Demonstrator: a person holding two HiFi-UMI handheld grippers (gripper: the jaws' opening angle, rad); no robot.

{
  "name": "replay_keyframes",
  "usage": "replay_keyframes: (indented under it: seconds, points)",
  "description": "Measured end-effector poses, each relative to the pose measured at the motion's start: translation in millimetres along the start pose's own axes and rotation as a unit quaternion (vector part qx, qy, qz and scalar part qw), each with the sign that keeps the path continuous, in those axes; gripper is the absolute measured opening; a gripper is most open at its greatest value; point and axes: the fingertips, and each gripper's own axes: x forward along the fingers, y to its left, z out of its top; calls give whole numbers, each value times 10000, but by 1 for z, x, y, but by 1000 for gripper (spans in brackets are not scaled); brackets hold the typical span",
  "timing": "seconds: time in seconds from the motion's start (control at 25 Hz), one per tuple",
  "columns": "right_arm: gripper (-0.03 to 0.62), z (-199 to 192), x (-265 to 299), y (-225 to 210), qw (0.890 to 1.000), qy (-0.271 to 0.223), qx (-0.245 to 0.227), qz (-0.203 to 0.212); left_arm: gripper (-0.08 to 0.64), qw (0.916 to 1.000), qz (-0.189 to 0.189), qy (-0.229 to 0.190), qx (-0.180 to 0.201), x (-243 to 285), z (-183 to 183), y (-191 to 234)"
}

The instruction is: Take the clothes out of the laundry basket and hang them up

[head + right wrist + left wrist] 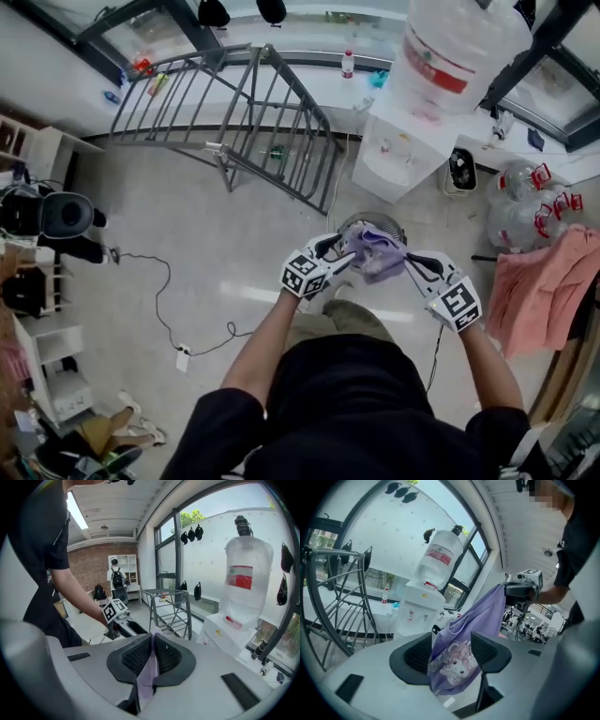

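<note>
1. Pinching a thin fold of the purple garment [149, 672], the right gripper [153, 641] has its jaws pressed together on the cloth. A strip of fabric trails out below the pads towards the camera.
2. The left gripper [452, 637] has its jaws spread wide. The part of the garment with a cartoon print hangs in the gap between the pads and is not squeezed flat.
3. In the left gripper view the cloth climbs from that gap up and to the right, to the right gripper, which holds its top edge.
4. In the head view both claws are in front of the person's chest with their tips turned towards each other. The garment is bunched between the tips.
5. A round laundry basket [354, 225] sits on the floor just beyond the claw tips in the head view, mostly hidden by the bunched cloth.
6. A grey metal drying rack [253, 112] stands well ahead of the left claw, off to its left.
7. A white water dispenser [408, 150] with a large clear bottle [459, 47] on top stands ahead of the right claw.
8. A pink cloth [548, 281] hangs to the outer side of the right claw, apart from it.
</note>
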Motion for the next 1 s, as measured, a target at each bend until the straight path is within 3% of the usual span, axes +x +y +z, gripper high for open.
replay_keyframes:
  seconds: [0.12, 0.28, 0.44, 0.56, 0.64, 0.76, 0.92, 1.0]
  points:
    - [18, 20, -13, 11, 9994, -274, 64, 224, 242, 9993, -113, 291, 205, 11, -4, -2]
    - [17, 38, -16, 21, 9980, -375, -192, 462, 242, 9966, -100, 608, 555, 20, -5, 5]
    - [18, 53, -15, 35, 9966, -427, -317, 635, 249, 9923, -442, 960, 643, 23, -12, -1]
    - [18, 59, -18, 43, 9958, -459, -390, 692, 248, 9899, -680, 945, 806, 32, -12, -14]
    - [17, 64, -20, 45, 9956, -549, -352, 666, 143, 9903, -731, 796, 871, 29, -6, -17]
    - [18, 64, -21, 37, 9962, -669, -121, 536, 32, 9941, -714, 543, 605, 13, 2, -13]
    - [18, 64, -19, 17, 9975, -626, -40, 324, 31, 9984, -449, 339, -8, -22, 8, 5]
    - [18, 72, -16, 8, 9977, -660, -34, 166, 23, 9991, -239, 336, 62, -34, 22, 12]
